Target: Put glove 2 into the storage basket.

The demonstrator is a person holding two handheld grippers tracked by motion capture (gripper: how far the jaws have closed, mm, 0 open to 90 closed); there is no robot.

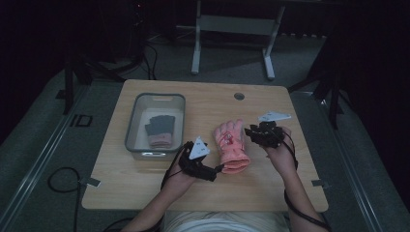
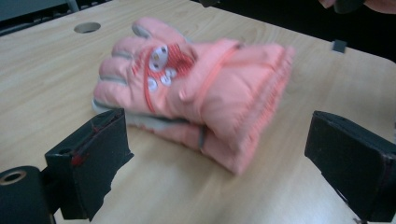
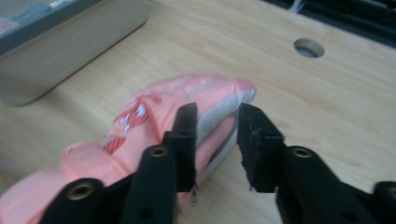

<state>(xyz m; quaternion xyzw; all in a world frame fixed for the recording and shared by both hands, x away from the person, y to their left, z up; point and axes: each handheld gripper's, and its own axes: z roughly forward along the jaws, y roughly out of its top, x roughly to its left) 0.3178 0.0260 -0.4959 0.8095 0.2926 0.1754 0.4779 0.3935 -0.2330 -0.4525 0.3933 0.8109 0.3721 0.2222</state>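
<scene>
A pair of pink padded gloves (image 1: 232, 145) lies stacked on the wooden table (image 1: 145, 179), fingers pointing away from me and cuffs toward me. My left gripper (image 1: 215, 170) sits at the cuff end with its jaws wide apart; in the left gripper view the gloves (image 2: 196, 93) lie just beyond the left gripper (image 2: 217, 126), untouched. My right gripper (image 1: 251, 133) is at the finger end. In the right gripper view the right gripper (image 3: 217, 116) has narrow-set jaws straddling the grey edge of the gloves (image 3: 154, 107), and I see no squeeze on the fabric.
A grey plastic bin (image 1: 131, 125) stands on the left half of the table with a dark grey pair of gloves (image 1: 159, 129) inside. A round cable hole (image 1: 239, 95) is near the far edge. Cables trail from both grippers toward me.
</scene>
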